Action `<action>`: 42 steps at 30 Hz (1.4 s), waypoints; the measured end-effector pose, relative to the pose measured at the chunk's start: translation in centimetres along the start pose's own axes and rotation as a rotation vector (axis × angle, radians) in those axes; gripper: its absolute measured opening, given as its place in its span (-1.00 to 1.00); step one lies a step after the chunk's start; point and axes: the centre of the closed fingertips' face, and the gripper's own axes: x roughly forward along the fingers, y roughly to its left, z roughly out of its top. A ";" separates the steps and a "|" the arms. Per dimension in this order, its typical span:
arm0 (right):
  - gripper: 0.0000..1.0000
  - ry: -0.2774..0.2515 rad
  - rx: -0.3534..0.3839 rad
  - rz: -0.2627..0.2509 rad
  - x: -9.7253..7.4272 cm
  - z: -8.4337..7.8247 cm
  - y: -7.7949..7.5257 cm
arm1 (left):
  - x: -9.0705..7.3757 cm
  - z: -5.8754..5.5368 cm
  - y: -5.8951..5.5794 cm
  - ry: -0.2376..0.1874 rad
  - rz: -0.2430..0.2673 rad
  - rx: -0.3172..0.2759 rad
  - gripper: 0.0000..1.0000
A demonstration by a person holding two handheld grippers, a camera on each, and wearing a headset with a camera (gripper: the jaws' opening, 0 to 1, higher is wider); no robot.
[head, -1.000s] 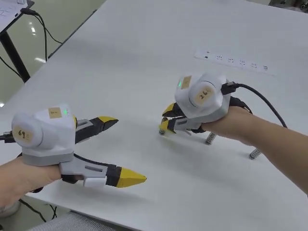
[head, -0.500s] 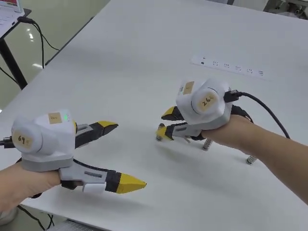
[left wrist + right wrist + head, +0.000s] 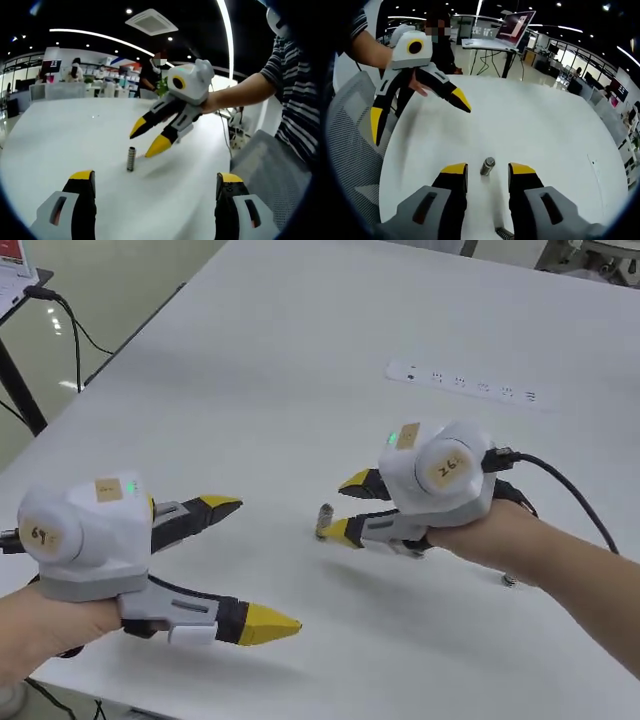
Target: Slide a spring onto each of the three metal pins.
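Jaws: left gripper (image 3: pixel 265 562) is wide open with nothing in it, over the near edge of the white table (image 3: pixel 250 360). Right gripper (image 3: pixel 338 508) is partly open, also holding nothing, tips low to the tabletop.

Upright spring (image 3: pixel 324 520) stands on the table just beside the right gripper's lower tip. In the right gripper view it (image 3: pixel 488 166) sits in line with the gap of that gripper (image 3: pixel 487 170), with clearance on both sides and a rounded metal top. Can't tell if a pin runs through it.

In the left gripper view the same spring (image 3: pixel 131 159) stands free, ahead of the left gripper (image 3: pixel 155 176), and the right gripper (image 3: pixel 145 142) points down at it, tips close but not touching.

Second spring (image 3: pixel 509 580) is on the table under the person's right wrist, mostly hidden. It (image 3: pixel 504 232) shows at the bottom of the right gripper view.

Power strip (image 3: pixel 460 383) lies further back on the table. Black cable (image 3: pixel 560 490) runs from the right gripper.
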 end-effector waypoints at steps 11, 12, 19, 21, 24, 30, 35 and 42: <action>-0.20 -0.044 0.053 -0.010 -1.4 -0.4 1.0 | 0.2 0.5 -0.2 -0.013 -0.003 -0.004 0.96; -0.19 -0.047 0.055 -0.011 -1.5 -0.4 1.1 | 0.2 0.5 -0.2 -0.013 -0.001 -0.001 0.96; -0.01 -0.103 0.082 -0.037 -2.9 -0.1 1.3 | 0.1 0.6 -0.4 -0.014 -0.001 0.000 0.96; 0.05 -0.121 0.093 -0.048 -3.4 -0.1 1.3 | 0.2 0.7 -0.4 -0.014 -0.001 0.001 0.96; 0.10 -0.135 0.105 -0.062 -4.0 -0.4 1.3 | 0.2 0.8 -0.5 -0.016 -0.001 0.002 0.96; 0.17 -0.159 0.144 -0.084 -5.1 -1.1 1.5 | 0.4 1.0 -0.6 -0.016 -0.005 0.008 0.96; 0.31 -0.172 0.184 -0.114 -6.1 -1.8 1.5 | 0.5 1.2 -0.7 -0.013 -0.005 0.011 0.96; 0.42 -0.192 0.228 -0.142 -7.3 -3.0 1.6 | 0.6 1.6 -0.7 -0.016 0.000 0.016 0.96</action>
